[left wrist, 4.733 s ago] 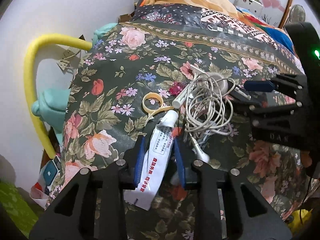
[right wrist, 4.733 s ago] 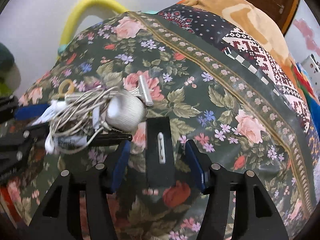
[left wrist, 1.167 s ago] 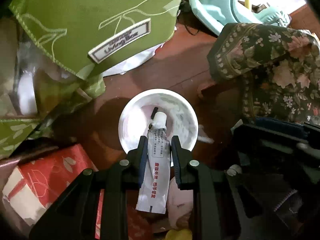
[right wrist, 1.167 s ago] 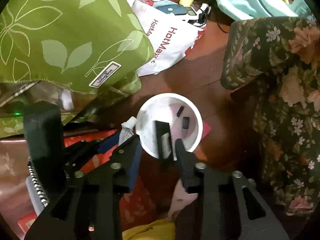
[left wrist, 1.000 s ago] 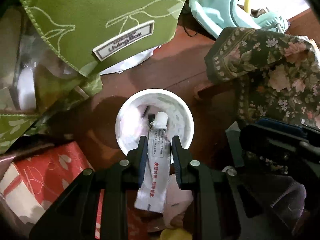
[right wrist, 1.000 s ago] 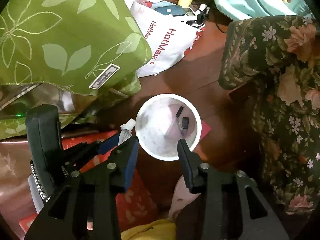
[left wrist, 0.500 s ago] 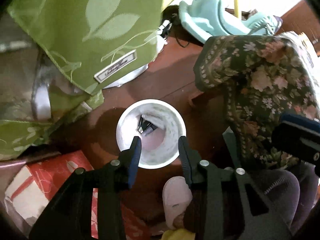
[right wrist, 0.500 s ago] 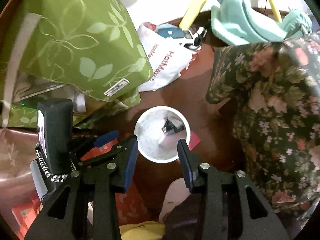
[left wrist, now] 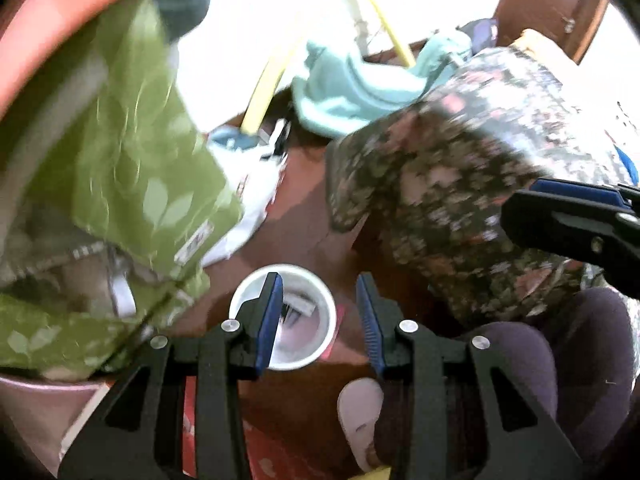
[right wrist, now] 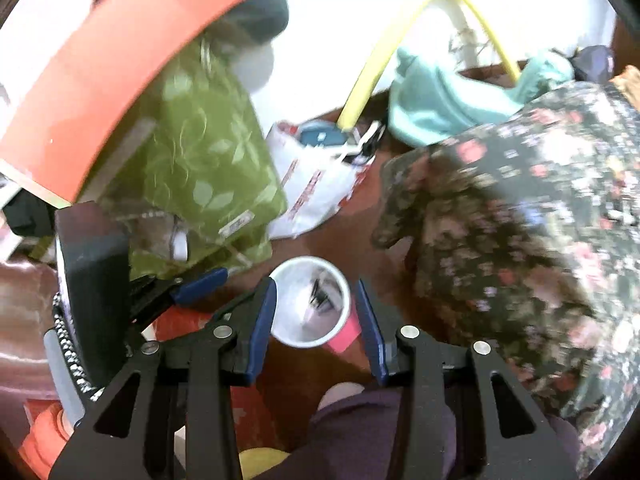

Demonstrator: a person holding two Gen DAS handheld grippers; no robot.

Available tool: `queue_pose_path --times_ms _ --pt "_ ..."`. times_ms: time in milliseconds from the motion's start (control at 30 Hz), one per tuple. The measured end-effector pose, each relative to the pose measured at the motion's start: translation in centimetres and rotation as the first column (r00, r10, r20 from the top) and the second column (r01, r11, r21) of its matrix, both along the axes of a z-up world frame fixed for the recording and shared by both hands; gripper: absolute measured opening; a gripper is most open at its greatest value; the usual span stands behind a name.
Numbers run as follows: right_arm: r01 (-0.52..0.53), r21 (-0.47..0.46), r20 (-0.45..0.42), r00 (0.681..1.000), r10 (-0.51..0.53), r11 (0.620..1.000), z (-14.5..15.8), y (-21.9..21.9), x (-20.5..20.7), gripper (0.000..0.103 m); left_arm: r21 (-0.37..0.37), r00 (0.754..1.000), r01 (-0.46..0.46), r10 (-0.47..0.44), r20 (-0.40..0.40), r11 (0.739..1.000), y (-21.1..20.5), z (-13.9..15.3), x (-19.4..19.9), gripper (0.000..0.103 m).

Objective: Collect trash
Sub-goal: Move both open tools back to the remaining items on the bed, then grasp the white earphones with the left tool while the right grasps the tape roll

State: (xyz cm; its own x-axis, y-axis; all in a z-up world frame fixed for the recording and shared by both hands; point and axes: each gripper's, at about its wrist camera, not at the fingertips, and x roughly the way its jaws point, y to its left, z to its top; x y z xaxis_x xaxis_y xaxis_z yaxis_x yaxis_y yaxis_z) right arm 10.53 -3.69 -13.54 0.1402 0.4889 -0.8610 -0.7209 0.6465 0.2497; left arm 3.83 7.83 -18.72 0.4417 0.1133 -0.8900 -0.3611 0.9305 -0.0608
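A white round bin (left wrist: 310, 354) stands on the brown floor far below, with the white tube and dark bits lying inside it. My left gripper (left wrist: 320, 320) hangs high above it, open, with nothing between its blue pads. In the right wrist view the same bin (right wrist: 294, 338) shows between the jaws of my right gripper (right wrist: 316, 320), which is also open and empty. The left gripper's body (right wrist: 96, 280) appears at that view's left. The right gripper's tip (left wrist: 568, 216) pokes in from the right of the left wrist view.
A bed with a dark floral cover (left wrist: 460, 184) rises at the right. A green leaf-print bag (right wrist: 208, 168) and a white plastic bag (right wrist: 316, 188) lie left of the bin. A yellow tube (right wrist: 372, 68), a teal cloth (left wrist: 352, 88), and a person's slippered foot (left wrist: 360, 412) are nearby.
The left gripper let the white tube fall into the bin and opened. Both grippers have risen well above the bin, which now looks smaller, and the views tilted toward the wall.
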Motion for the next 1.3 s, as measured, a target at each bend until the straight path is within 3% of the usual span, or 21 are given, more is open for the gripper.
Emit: queue_pose_path --times_ms 167,333,667,933,1000,1067,1300 --pt "0.069 0.053 0.127 0.989 -0.075 0.996 3.6 -5.6 0.9 0.037 0.011 0.994 0.047 -0.048 0.102 0.999 -3.1 4.1 1.4 0.037" --pt "0.152 0.086 0.267 0.948 -0.170 0.985 6.8 -11.2 2.2 0.037 0.018 0.975 0.110 -0.111 0.190 0.994 -6.6 7.9 3.6 0.037" --pt "0.304 0.181 0.358 0.866 -0.350 0.935 11.2 -21.4 6.5 0.037 0.026 0.915 0.266 -0.260 0.309 0.964 -14.6 13.3 10.2 0.037" --pt "0.399 0.183 0.385 0.812 -0.439 0.899 11.6 -27.4 11.0 0.037 0.058 0.890 0.295 -0.296 0.346 0.954 -18.4 14.4 15.8 0.038" --pt "0.411 0.185 0.374 0.810 -0.451 0.893 11.2 -28.5 12.3 0.040 0.055 0.887 0.308 -0.307 0.345 0.950 -19.3 14.4 17.6 0.044" --pt "0.424 0.179 0.372 0.806 -0.460 0.888 10.7 -29.4 13.6 0.049 0.050 0.885 0.312 -0.309 0.348 0.949 -19.9 14.1 19.0 0.056" --pt "0.454 0.134 0.338 0.814 -0.471 0.881 7.8 -31.2 18.3 0.061 0.047 0.887 0.328 -0.325 0.328 0.943 -21.6 11.9 23.7 0.067"
